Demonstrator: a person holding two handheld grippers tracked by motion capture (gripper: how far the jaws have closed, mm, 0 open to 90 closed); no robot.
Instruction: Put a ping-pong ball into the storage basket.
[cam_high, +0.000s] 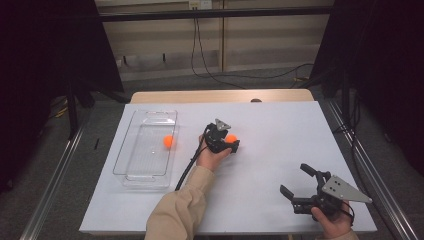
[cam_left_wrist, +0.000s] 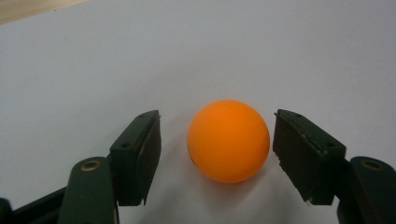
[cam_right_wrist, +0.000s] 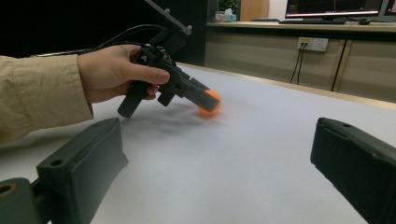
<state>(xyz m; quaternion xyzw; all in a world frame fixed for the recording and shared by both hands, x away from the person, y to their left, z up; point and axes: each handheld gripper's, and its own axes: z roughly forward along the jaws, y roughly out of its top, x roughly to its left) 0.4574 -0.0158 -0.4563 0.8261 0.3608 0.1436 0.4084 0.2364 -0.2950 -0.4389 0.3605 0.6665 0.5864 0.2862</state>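
Orange ball beside clear tray (second ball inside)

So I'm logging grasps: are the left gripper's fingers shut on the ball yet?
Not yet. The ball sits between the left gripper's fingers with a gap on each side, resting on the table.

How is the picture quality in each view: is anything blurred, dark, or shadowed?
High view: sharp on the white table, but both upper corners are very dark. Left gripper view: the orange ball is crisp, with a soft shadow beneath it. Right gripper view: the ball and left tool look slightly blurred, and the near black jaws are soft.
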